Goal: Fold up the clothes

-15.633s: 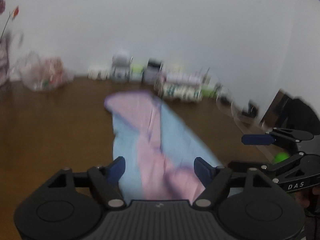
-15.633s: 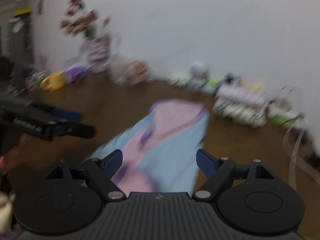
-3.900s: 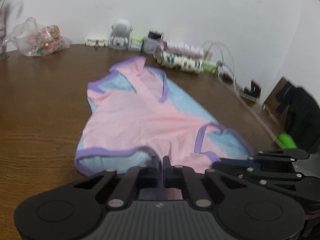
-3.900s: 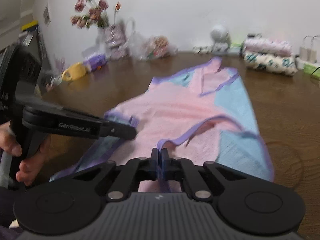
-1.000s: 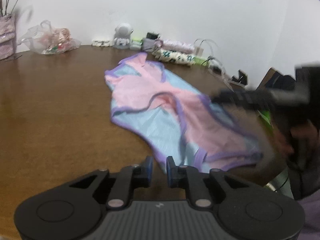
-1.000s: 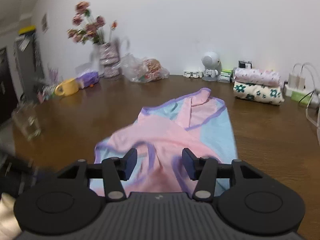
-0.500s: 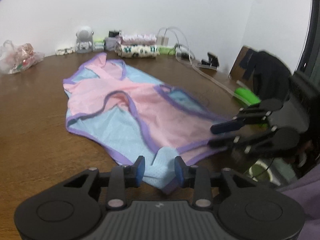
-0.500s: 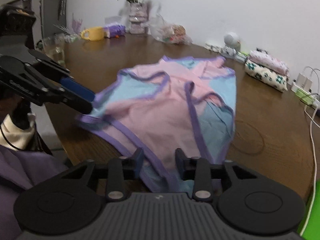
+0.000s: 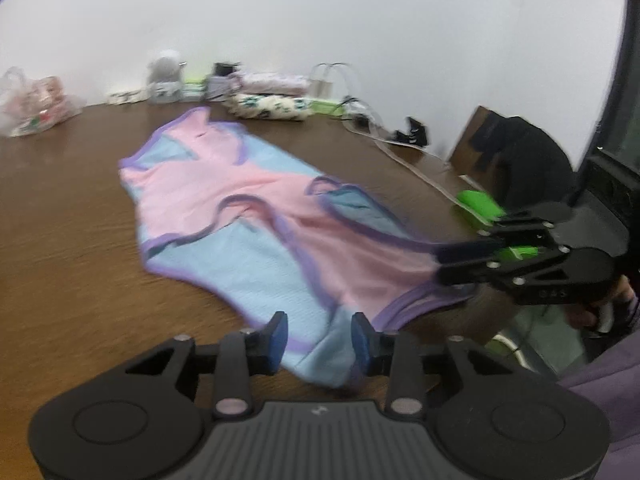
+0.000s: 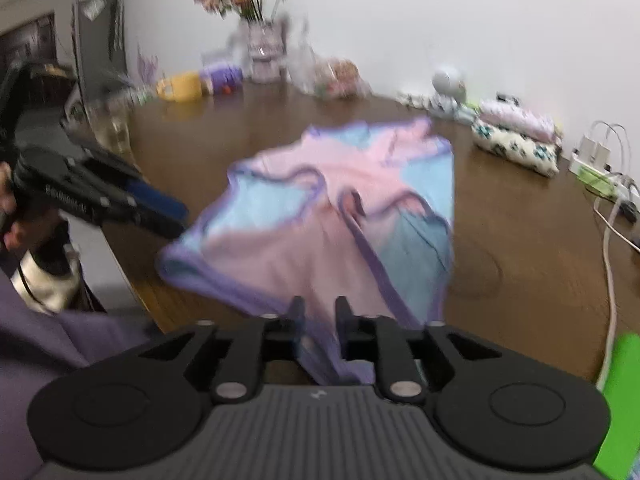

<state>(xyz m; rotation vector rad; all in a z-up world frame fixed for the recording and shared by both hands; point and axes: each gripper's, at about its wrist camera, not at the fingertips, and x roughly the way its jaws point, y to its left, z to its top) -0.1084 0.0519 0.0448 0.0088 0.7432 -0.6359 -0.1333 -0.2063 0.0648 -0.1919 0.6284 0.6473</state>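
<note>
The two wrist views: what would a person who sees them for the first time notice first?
First the pink and blue garment with purple trim, spread over the middle of the brown wooden table. Next, the two black hand-held grippers at its near edge: the left hand-held gripper has its jaws apart around a blue corner, and the right hand-held gripper has purple hem between its narrowly parted jaws. At the table's far end stands a vase of pink flowers.
</note>
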